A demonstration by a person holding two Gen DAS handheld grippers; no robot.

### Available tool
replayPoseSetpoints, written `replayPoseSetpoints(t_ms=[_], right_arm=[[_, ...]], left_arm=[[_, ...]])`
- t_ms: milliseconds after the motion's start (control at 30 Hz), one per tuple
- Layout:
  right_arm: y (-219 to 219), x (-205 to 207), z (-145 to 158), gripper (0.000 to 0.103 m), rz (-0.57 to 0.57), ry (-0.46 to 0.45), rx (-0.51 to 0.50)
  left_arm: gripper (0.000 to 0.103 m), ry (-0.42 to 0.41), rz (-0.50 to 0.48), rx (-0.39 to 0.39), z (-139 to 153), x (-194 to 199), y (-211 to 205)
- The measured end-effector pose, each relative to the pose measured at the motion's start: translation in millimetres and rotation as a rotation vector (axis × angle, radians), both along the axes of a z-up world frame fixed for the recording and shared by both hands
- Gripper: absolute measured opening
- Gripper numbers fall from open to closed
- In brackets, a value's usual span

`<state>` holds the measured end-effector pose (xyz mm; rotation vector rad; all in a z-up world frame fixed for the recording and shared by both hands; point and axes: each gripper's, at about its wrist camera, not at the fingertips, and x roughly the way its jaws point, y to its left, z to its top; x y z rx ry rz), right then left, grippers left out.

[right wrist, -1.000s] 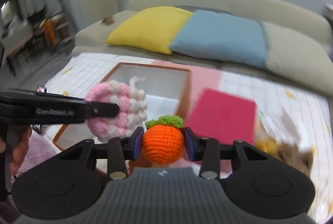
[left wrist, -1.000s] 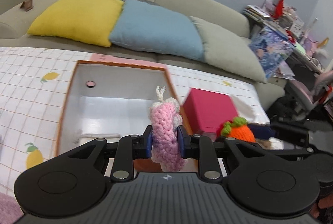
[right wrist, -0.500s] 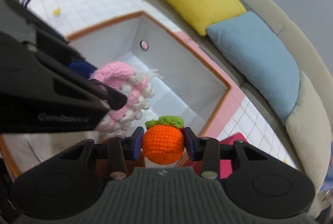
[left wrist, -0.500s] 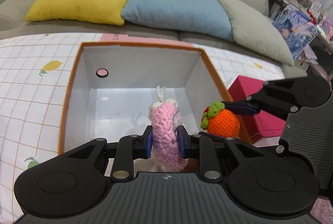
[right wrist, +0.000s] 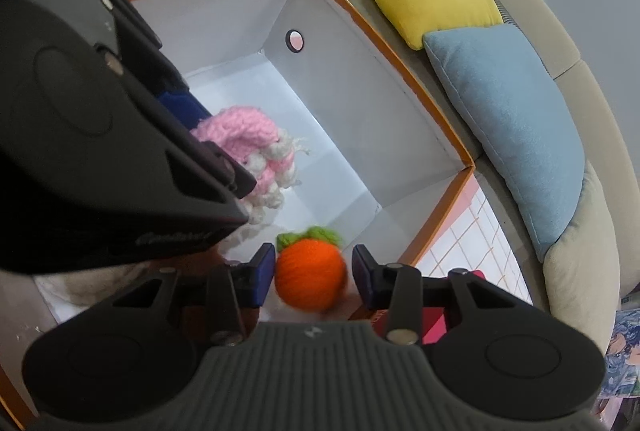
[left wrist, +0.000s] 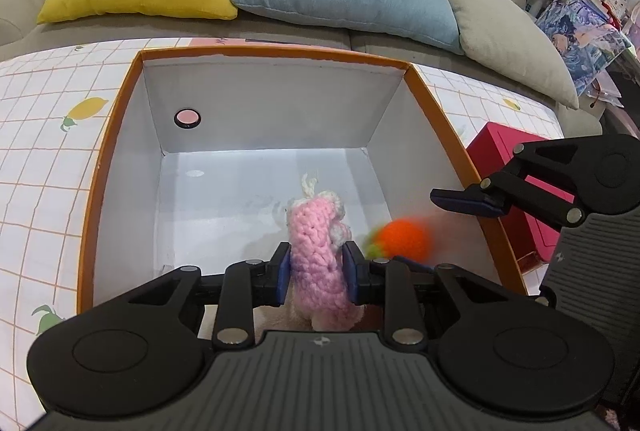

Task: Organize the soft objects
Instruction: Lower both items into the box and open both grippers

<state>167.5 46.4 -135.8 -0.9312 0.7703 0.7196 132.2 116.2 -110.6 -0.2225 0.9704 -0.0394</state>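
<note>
**Crocheted toys going into the orange-rimmed box**

The orange crocheted fruit (right wrist: 310,273) sits between the right gripper (right wrist: 310,271) jaws, but there is a visible gap on the right side and the fruit is blurred, so the jaws stand open and it appears to be dropping free. The left gripper (left wrist: 316,269) holds the pink crocheted toy (left wrist: 316,263) between its pads, which touch both flanks; its jaws have just been opening, so the grip is loosening. Both toys hang over the white interior of the box (left wrist: 108,167), near its front right corner.

To finish well, each gripper should open fully while low inside the walls, then lift straight up without snagging yarn.

A second earlier both grippers were above the box's near edge with firm grips; now they point down into it.
</note>
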Motion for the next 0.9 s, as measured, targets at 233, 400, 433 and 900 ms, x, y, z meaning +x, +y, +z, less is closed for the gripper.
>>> replayPoseSetpoints(t_ms=[233, 400, 433, 900], right_arm=[[-6, -6, 16, 0.048, -0.010, -0.014, 0.041], [-13, -13, 31, 0.053, -0.035, -0.018, 0.090], [-15, -16, 35, 0.056, -0.039, -0.025, 0.098], [-88, -58, 91, 0.065, -0.258, -0.030, 0.334]], left_arm=[[0.061, -0.062, 0.011, 0.004, 16, -7, 1], [0.065, -0.117, 0.008, 0.044, 34, -17, -3], [0.065, -0.130, 0.008, 0.050, 38, -19, -4], [0.066, -0.282, 0.010, 0.106, 78, -67, -33]])
